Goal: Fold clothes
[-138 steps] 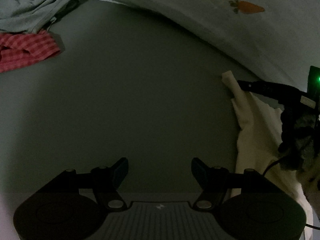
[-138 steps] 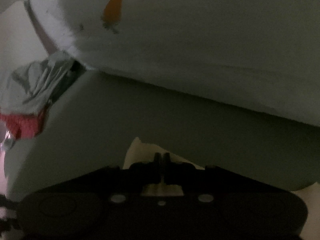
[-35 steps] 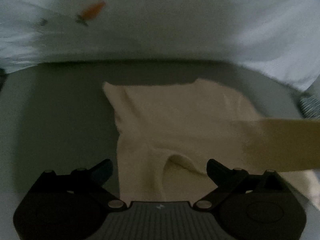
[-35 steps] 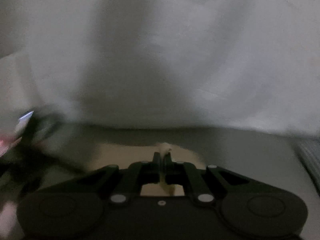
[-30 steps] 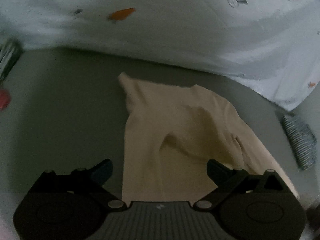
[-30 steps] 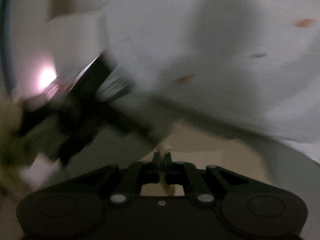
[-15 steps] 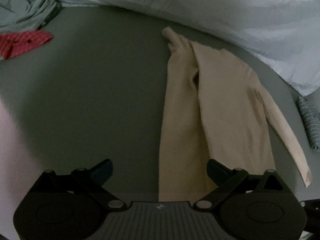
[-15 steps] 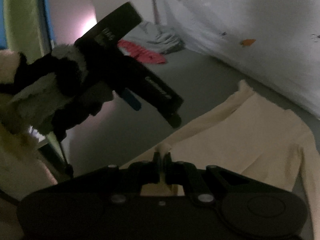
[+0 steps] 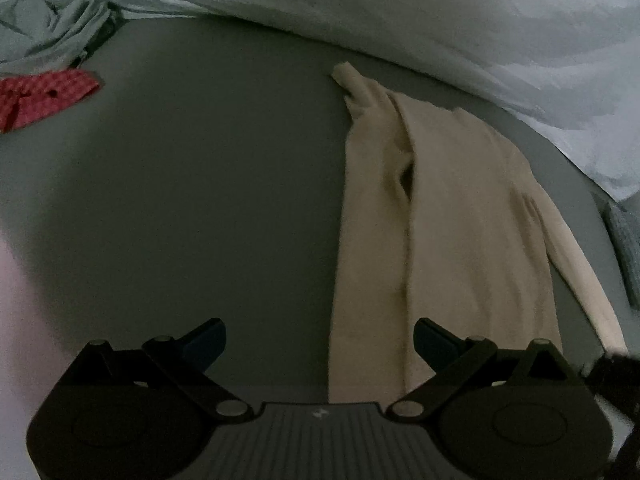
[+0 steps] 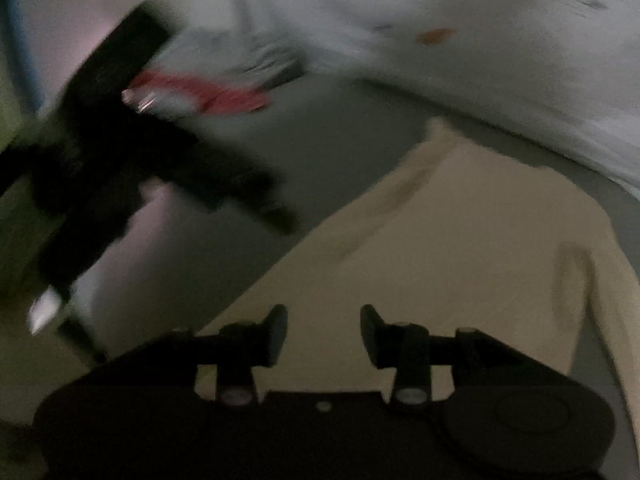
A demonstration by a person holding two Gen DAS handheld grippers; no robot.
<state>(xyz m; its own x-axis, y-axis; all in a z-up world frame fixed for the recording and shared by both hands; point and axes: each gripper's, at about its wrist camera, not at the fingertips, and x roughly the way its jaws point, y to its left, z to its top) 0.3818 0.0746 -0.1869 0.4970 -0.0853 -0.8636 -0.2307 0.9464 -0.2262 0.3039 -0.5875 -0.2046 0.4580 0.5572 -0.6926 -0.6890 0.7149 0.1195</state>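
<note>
Right wrist: cream garment [image 10: 460, 240] beneath opening right tool [image 10: 323, 334].

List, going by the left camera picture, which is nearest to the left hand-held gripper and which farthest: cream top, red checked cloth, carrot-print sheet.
From the left hand-held gripper:
1. Cream top, just ahead, right.
2. Red checked cloth, far left.
3. Carrot-print sheet, along the back.

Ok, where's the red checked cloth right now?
In the left wrist view the red checked cloth lies at the far left of the grey surface, just below a crumpled pale green garment, well apart from the cream top.
</note>
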